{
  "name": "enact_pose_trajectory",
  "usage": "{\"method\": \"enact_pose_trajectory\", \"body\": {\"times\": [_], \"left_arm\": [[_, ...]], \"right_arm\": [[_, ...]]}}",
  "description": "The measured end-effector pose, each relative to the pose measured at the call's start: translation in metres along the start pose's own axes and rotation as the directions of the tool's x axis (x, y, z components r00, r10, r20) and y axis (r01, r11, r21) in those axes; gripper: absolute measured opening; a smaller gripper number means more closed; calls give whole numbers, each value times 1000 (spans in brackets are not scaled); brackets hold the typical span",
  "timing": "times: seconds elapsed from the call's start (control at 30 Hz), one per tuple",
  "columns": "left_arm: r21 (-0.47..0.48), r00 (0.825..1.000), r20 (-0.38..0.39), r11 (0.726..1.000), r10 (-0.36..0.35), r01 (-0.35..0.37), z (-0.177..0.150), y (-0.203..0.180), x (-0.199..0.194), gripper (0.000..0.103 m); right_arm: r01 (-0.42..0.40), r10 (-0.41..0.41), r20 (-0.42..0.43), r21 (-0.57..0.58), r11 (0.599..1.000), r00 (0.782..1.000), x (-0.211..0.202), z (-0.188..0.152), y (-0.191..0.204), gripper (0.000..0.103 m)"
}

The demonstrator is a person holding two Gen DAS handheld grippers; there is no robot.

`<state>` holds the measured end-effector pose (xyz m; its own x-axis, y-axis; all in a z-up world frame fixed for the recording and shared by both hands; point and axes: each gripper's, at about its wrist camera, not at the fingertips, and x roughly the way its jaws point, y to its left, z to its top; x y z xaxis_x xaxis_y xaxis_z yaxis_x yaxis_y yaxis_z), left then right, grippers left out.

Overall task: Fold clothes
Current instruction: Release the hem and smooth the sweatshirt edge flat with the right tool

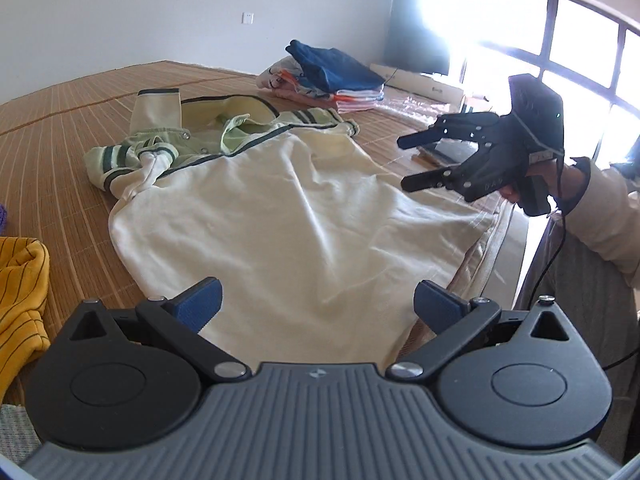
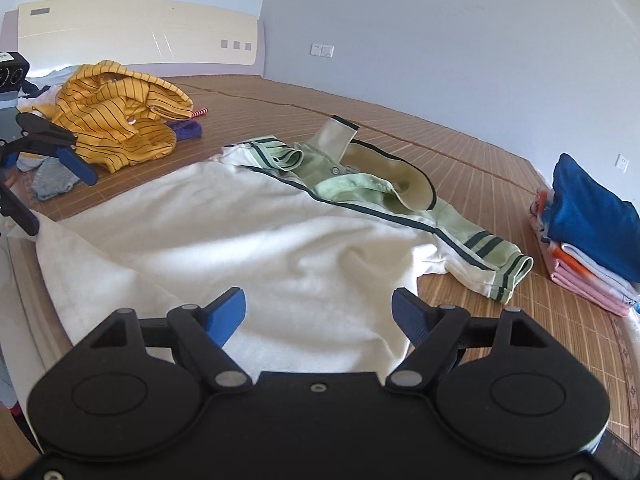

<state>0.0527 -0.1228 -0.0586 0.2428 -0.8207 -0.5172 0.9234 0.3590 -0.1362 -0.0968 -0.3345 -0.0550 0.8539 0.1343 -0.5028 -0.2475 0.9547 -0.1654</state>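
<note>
A cream jacket (image 1: 288,216) with pale green sleeves and dark green stripes lies spread, back up, on the bamboo mat (image 1: 60,128). Its sleeves are bunched at the far end near the collar (image 2: 352,184). My left gripper (image 1: 316,304) hovers open over the jacket's near hem, nothing between its blue pads. My right gripper (image 2: 320,312) is open too, above the hem on the other side of the jacket (image 2: 248,248). In the left wrist view the right gripper (image 1: 406,162) hangs open in the air over the jacket's right edge, held by a hand.
A stack of folded clothes (image 1: 336,76) with a blue garment on top sits at the far end of the mat. A crumpled yellow striped garment (image 2: 120,116) lies beside the jacket, with other loose clothes (image 2: 52,180). The bed edge (image 1: 508,248) runs on the right; a headboard (image 2: 136,36) stands behind.
</note>
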Motion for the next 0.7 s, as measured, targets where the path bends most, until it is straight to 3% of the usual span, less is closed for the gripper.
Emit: {"method": "enact_pose_trajectory", "body": {"times": [0.1, 0.17, 0.3, 0.47, 0.57, 0.7], "left_arm": [[-61, 993, 94, 995, -77, 83, 8, 5, -9, 103], [-90, 992, 114, 994, -46, 56, 12, 8, -7, 103], [-121, 996, 58, 991, 70, -62, 15, 13, 14, 103], [-153, 989, -59, 978, 136, -144, 12, 18, 50, 103], [-85, 971, -133, 974, 199, -211, 5, 14, 67, 103], [71, 953, -168, 967, 252, -243, -8, 4, 71, 103]], "right_arm": [[-62, 60, -39, -48, 997, 997, 9, -4, 14, 82], [-59, 53, -64, -100, 993, 997, 13, -8, 26, 82], [-48, 34, -92, -153, 987, 995, 19, -16, 40, 82], [-95, 87, -123, -56, 994, 989, 17, -20, 33, 83], [-129, 130, -144, 18, 992, 981, 12, -26, 30, 82], [-165, 166, -156, 20, 986, 974, 3, -31, 29, 82]]}}
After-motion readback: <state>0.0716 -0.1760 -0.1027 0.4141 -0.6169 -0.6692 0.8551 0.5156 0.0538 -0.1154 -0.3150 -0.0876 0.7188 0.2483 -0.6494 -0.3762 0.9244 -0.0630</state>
